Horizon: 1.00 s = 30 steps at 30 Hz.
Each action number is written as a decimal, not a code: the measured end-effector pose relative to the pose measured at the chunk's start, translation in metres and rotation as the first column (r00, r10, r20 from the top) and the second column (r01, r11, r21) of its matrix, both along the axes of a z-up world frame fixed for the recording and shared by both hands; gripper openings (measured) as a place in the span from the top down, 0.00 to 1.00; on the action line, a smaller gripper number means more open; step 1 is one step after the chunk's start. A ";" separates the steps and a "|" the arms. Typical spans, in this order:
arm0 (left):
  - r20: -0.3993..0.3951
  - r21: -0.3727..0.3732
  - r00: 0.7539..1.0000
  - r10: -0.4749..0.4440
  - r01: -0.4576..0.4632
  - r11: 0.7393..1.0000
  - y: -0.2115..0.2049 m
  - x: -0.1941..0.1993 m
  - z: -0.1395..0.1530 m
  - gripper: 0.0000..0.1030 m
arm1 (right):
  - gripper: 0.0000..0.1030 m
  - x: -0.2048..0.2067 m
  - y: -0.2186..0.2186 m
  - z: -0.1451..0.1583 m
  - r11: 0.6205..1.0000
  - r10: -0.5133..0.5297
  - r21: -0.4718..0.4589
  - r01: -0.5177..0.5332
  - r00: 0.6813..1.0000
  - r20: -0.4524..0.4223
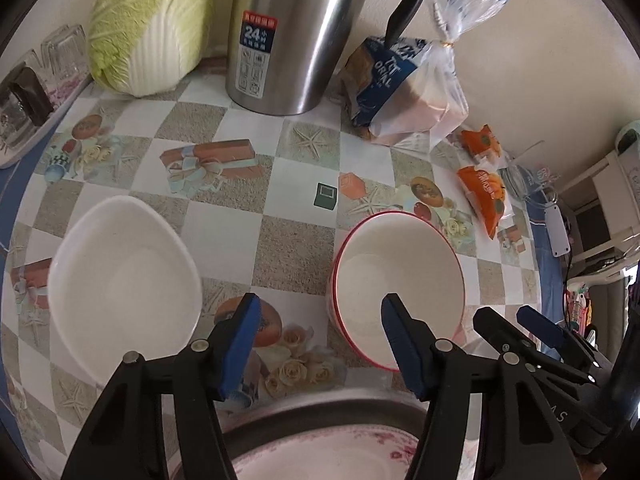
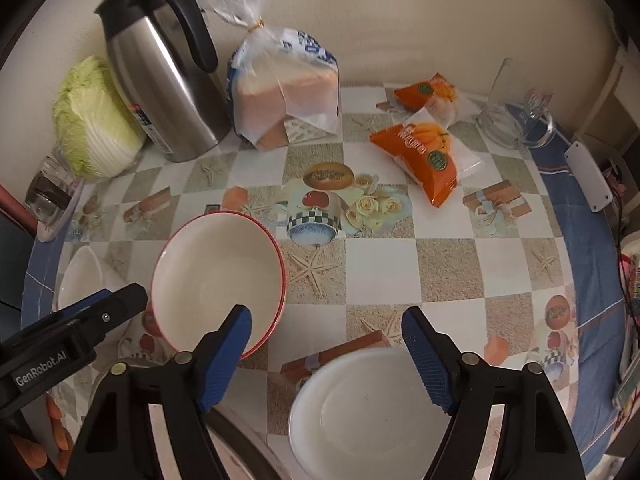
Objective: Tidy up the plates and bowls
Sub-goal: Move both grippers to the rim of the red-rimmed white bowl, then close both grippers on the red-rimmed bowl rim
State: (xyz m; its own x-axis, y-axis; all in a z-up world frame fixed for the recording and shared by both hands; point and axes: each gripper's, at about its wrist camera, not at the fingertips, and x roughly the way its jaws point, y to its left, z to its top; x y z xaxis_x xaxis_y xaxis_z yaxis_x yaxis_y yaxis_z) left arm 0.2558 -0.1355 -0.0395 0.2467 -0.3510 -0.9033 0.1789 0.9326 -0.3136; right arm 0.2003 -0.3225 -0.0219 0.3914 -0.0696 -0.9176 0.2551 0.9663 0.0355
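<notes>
A red-rimmed white bowl (image 1: 400, 280) stands on the patterned tablecloth. My left gripper (image 1: 320, 344) is open over the bowl's left rim, with one finger above its inside and the other outside. A white, rounded-triangle bowl (image 1: 124, 276) sits to the left. A floral plate (image 1: 320, 460) in a dark dish lies at the bottom edge. In the right wrist view my right gripper (image 2: 328, 356) is open above a round white bowl (image 2: 372, 412), and its left finger overlaps the red-rimmed bowl (image 2: 220, 280). Neither gripper's pads press on anything.
At the back stand a steel kettle (image 1: 292, 32), a Chinese cabbage (image 1: 148, 28) and a bag of bread (image 2: 288, 92). Two orange snack packets (image 2: 424, 160) and a glass jug (image 2: 520, 120) lie at the right. Glasses on a tray (image 1: 24, 92) are at the left.
</notes>
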 end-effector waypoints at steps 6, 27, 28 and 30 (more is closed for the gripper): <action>-0.016 0.001 1.000 -0.013 0.013 1.000 -0.010 0.011 -0.011 0.40 | 0.26 0.014 -0.002 -0.015 1.000 0.012 0.013 -0.012 1.000 -0.018; -0.148 0.034 0.987 -0.065 0.070 0.997 -0.041 0.024 -0.061 0.81 | 0.56 0.038 0.004 -0.060 0.992 0.076 0.103 -0.068 0.994 -0.079; -0.156 0.033 0.986 -0.060 0.066 0.997 -0.040 0.024 -0.063 0.81 | 0.57 0.040 0.006 -0.062 0.992 0.078 0.103 -0.070 0.993 -0.084; -0.161 0.028 0.985 -0.054 0.059 0.998 -0.039 0.023 -0.066 0.83 | 0.59 0.041 0.009 -0.064 0.991 0.082 0.110 -0.072 0.993 -0.089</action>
State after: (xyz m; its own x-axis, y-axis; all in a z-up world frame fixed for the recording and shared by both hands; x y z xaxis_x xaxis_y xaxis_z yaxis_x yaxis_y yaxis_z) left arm 0.2792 -0.1746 -0.1053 0.0784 -0.3297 -0.9408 0.1812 0.9327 -0.3117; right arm 0.2410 -0.3135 -0.0857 0.3039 0.0570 -0.9510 0.1874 0.9751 0.1184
